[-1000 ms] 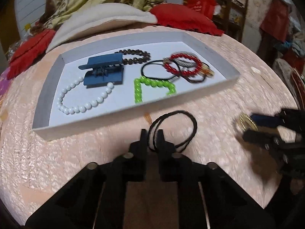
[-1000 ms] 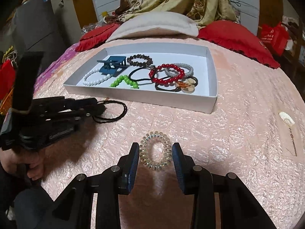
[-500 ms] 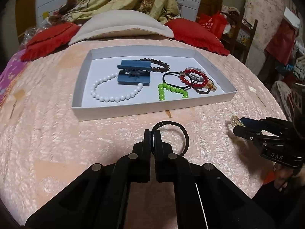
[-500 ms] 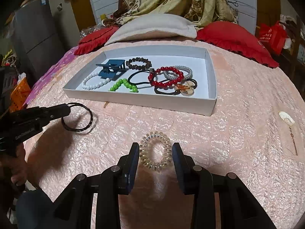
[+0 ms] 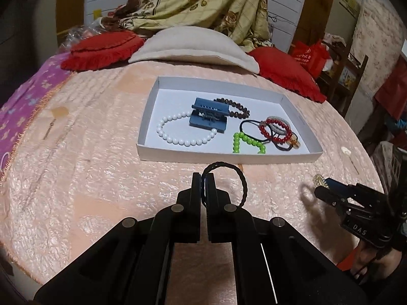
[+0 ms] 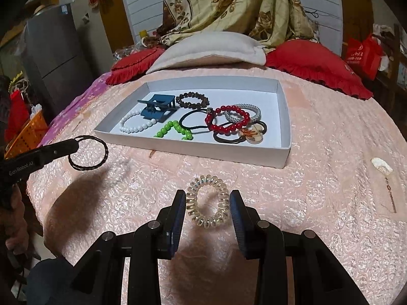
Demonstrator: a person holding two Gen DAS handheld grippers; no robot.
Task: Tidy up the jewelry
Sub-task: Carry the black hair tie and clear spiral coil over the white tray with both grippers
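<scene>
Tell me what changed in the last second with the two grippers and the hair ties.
The left gripper closed on the black twisted hair tie and lifted it off the bedspread, toward the white tray. The right gripper stayed put, its pads on either side of the clear coil hair tie. The tray's contents are unchanged.

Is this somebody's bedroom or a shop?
Most likely a bedroom at home: the white tray of bracelets sits on a pink quilted bed, with pillows at its head and a floral blanket behind.
</scene>
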